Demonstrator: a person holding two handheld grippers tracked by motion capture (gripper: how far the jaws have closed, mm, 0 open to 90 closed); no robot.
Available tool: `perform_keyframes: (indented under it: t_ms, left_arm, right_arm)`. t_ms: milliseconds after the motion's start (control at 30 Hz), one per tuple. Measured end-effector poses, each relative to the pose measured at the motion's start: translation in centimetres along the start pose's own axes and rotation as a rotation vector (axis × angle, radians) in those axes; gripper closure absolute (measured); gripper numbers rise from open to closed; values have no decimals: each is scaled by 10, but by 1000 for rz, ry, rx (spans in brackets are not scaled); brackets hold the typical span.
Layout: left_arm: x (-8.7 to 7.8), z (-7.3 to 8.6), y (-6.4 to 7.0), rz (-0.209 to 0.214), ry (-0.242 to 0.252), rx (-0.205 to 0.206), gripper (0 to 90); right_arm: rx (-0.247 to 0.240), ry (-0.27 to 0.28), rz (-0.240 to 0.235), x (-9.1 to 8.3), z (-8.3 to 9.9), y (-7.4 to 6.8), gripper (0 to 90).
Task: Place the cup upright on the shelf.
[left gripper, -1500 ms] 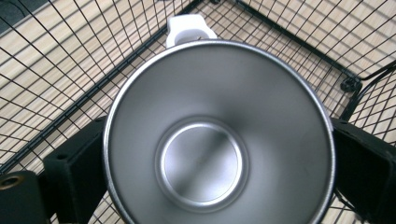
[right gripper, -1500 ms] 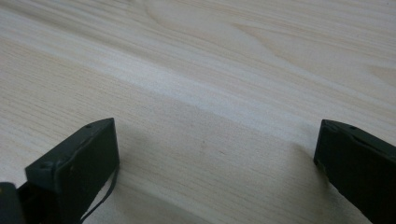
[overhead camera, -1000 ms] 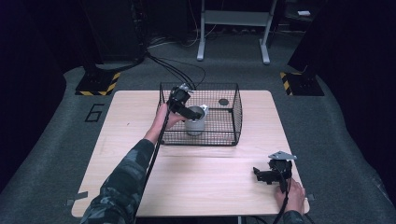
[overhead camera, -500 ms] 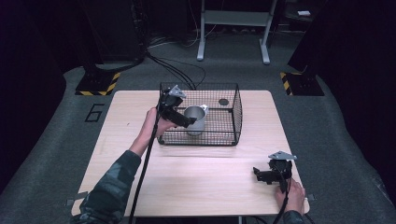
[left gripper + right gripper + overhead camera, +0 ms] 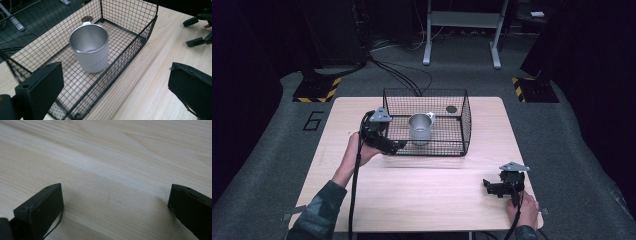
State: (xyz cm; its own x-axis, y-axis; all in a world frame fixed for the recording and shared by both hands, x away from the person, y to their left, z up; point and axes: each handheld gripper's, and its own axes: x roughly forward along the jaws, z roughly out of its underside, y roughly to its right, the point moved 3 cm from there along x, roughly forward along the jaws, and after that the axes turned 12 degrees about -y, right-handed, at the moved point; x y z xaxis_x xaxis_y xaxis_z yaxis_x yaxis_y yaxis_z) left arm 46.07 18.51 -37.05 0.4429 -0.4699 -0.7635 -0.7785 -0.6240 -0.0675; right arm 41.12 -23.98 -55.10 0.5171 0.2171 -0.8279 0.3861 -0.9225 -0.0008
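Left gripper view cuts off most of the cup's (image 5: 90, 47) handle behind its rim. The cup is shiny metal, upright and empty, inside the wire basket (image 5: 462, 125) near the table's (image 5: 427, 200) far edge. The left gripper (image 5: 396, 146), by the basket's near-left corner, and the right gripper (image 5: 486, 186), near the near-right corner, both have released, empty jaws.

Silver cup (image 5: 90, 47); black wire basket (image 5: 464, 120); pale wood table (image 5: 437, 200).
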Motion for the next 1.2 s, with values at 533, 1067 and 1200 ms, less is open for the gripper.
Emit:
perform_keyframes:
  t_ms: [533, 1067, 1200]
  left_arm:
    - [-17, 89, 15, -66, 7, -83, 6]
    - [10, 187, -8, -108, -100, -274, 3]
    - [19, 206, -13, -124, -118, -326, 2]
  right_arm:
    - [0, 0, 0, 0, 0, 0, 0]
    - [1, 1, 0, 0, 0, 0, 0]
    - [1, 2, 0, 0, 0, 0, 0]
